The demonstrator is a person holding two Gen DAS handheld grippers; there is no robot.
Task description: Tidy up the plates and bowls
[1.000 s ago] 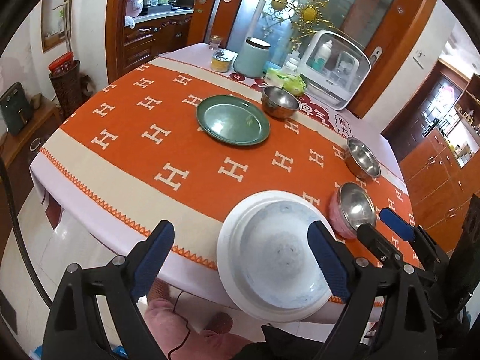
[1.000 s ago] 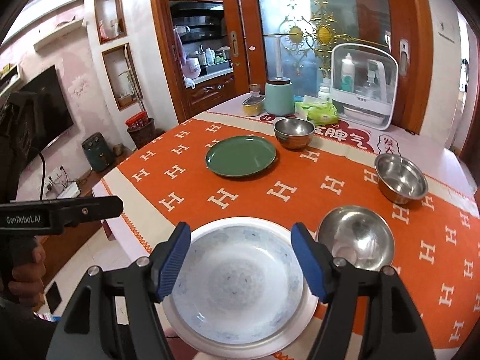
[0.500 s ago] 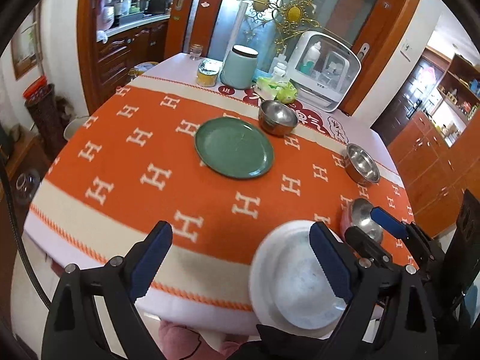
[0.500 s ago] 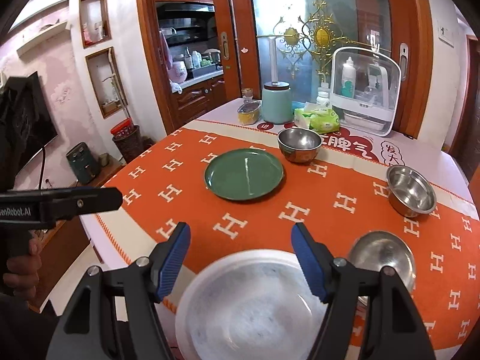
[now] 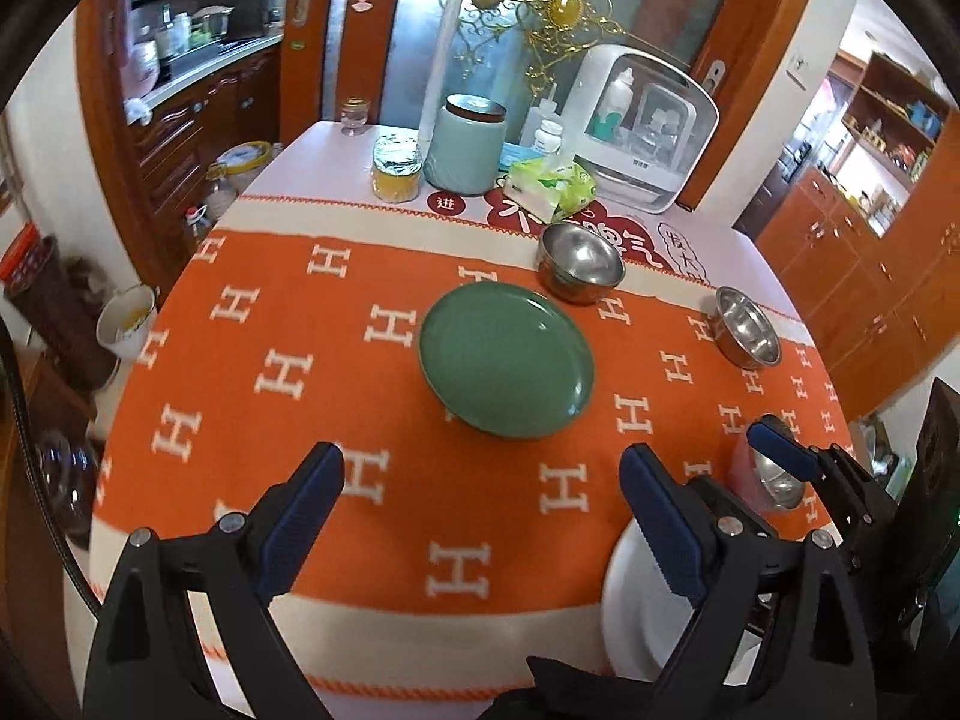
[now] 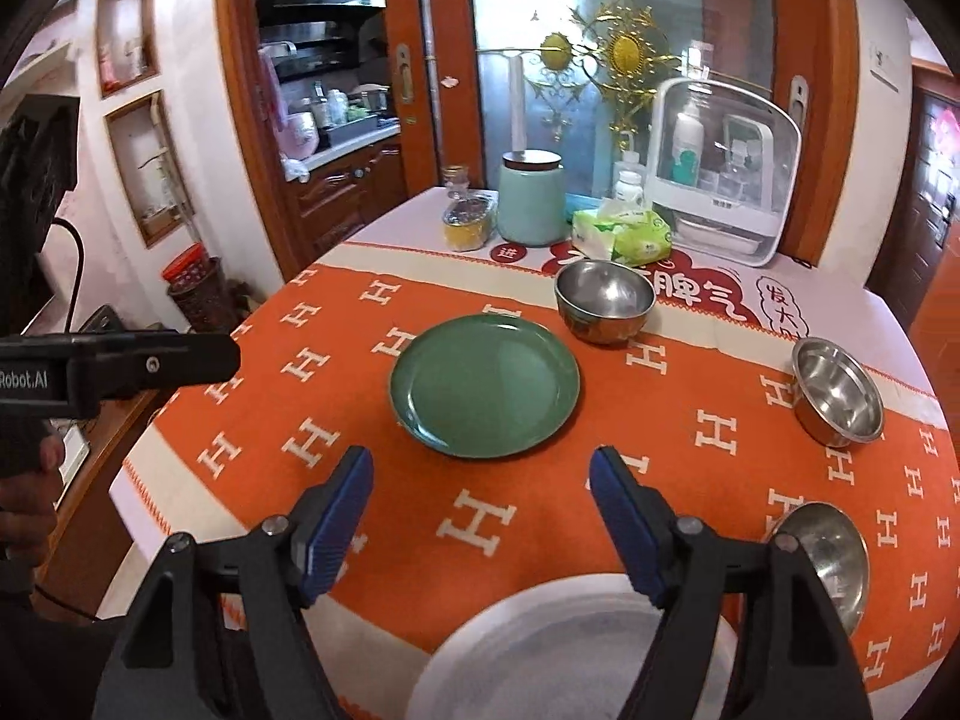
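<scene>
A green plate point(image 5: 507, 360) point(image 6: 485, 384) lies mid-table on the orange cloth. A white plate point(image 5: 630, 612) point(image 6: 540, 654) sits at the near edge, low in both views. Three steel bowls stand apart: one behind the green plate point(image 5: 579, 261) point(image 6: 603, 299), one at the right point(image 5: 747, 335) point(image 6: 837, 390), one near the white plate point(image 5: 777, 480) point(image 6: 825, 558). My left gripper point(image 5: 480, 468) is open and empty, short of the green plate. My right gripper point(image 6: 480, 465) hangs over bare cloth before that plate, jaws opening, nothing between them.
At the table's back stand a teal canister point(image 6: 531, 198), a yellow jar point(image 6: 465, 225), a green tissue pack point(image 6: 624, 234) and a white storage box point(image 6: 726, 174). A hand holds the left gripper's body point(image 6: 120, 366) beyond the table's left edge. Wooden cabinets surround the table.
Both grippers have travelled across the table. The white plate has slid from between the fingers to the lower edge of each view, and the green plate now sits near the middle.
</scene>
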